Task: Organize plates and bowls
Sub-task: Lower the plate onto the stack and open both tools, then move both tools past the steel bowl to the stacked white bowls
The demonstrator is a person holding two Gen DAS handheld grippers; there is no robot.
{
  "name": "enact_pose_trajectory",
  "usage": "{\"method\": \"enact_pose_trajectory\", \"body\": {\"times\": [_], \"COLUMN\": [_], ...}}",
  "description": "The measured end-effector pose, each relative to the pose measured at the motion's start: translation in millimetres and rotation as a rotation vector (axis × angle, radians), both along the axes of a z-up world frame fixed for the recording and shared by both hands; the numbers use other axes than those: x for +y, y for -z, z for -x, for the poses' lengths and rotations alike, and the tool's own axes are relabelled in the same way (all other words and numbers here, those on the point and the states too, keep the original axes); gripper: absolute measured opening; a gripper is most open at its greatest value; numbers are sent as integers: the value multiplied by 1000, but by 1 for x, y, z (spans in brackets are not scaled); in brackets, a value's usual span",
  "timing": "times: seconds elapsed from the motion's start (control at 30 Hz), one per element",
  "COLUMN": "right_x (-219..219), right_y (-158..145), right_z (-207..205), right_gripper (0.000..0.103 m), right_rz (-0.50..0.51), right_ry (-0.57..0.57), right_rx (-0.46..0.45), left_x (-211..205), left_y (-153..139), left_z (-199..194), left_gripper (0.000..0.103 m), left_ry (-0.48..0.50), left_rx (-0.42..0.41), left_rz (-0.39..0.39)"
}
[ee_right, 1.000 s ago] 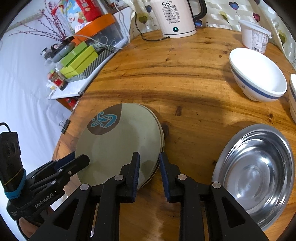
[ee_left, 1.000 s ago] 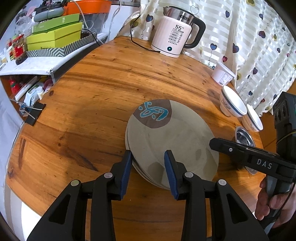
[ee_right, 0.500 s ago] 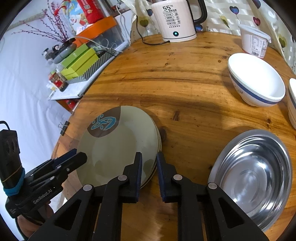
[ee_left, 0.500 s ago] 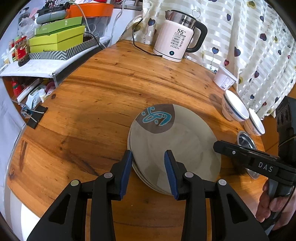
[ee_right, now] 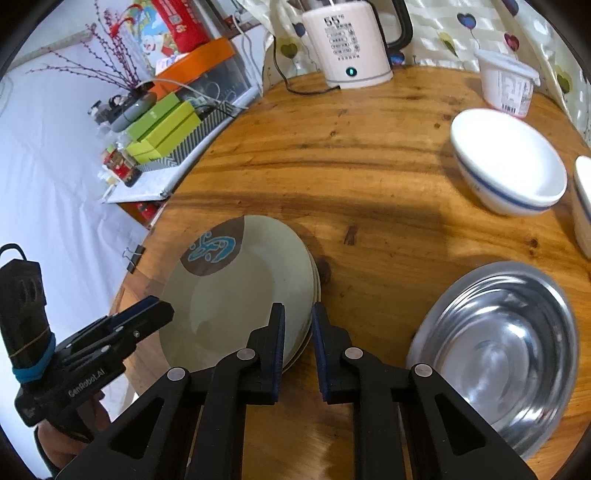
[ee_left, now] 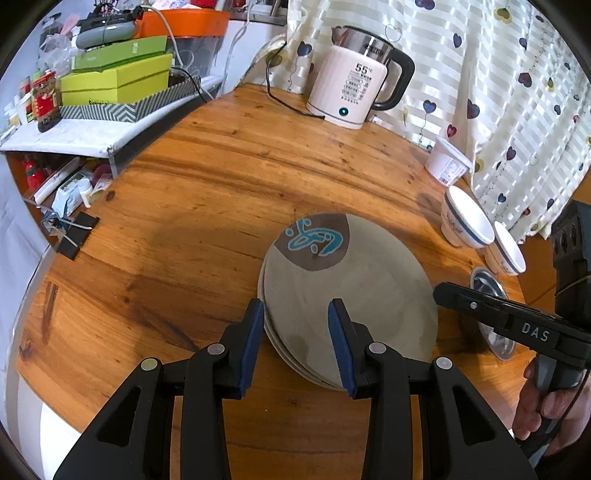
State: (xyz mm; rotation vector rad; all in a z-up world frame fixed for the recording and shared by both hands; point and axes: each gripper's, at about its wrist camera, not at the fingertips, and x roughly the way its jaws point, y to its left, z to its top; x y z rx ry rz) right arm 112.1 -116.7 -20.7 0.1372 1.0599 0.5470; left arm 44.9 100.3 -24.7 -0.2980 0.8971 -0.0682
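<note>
Currently the left gripper is being held low over the near rim of the stack of plates. Its jaws are being kept moderately open, with the stack's near-left edge showing in the gap. Neither blue pad is being pressed on the rim, so nothing is being gripped.

The right gripper is being held at the stack's right edge. Its jaws have just been closing and are being kept at a narrow gap. A sliver of the plate rims is showing between the pads; whether the pads are touching them cannot be told. The handle is being gripped by the person's right hand.

The plates are lying flat on the round wooden table, near its front edge. The top plate is greenish grey, with a brown patch and a blue motif on its far side.

A stainless steel bowl is sitting to the right of the stack, apart from it. Further back, two white bowls with a blue band are standing: one fully in view, the other being cut off by the picture edge. A white plastic tub is standing behind them.

A white electric kettle is standing at the table's far edge, with its display lit. A heart-patterned curtain is hanging behind the table. Green boxes are being stored on a side shelf to the left, beside an orange-lidded bin.
</note>
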Motion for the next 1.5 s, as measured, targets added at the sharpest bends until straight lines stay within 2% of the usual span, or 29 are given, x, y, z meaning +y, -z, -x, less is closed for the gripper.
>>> {"method": "enact_pose_trajectory", "body": {"times": [0.07, 0.13, 0.2, 0.3, 0.5, 0.73, 1.5], "right_x": [-5, -13, -22, -35, -77, -110, -152], "right_y": [-7, -17, -27, -38, -48, -55, -54], "right_z": [4, 11, 22, 38, 63, 68, 50], "right_gripper": [20, 27, 40, 48, 49, 49, 49], "right_rz": [-6, -13, -23, -30, -42, -44, -35], "right_ry": [4, 7, 7, 12, 74, 153, 244], "right_rx": [-17, -48, -83, -129, -168, -188, -167], "left_x": [1, 0, -5, -13, -35, -62, -128], "left_y": [-6, -14, -23, -33, -42, -49, -62], "left_z": [3, 8, 14, 20, 24, 21, -18], "left_gripper": [37, 37, 37, 40, 45, 45, 45], "left_ry": [-4, -5, 5, 29, 102, 159, 271], "left_rx": [-17, -43, -78, -113, -149, -160, -134], "left_rz": [0, -6, -6, -2, 17, 12, -50]}}
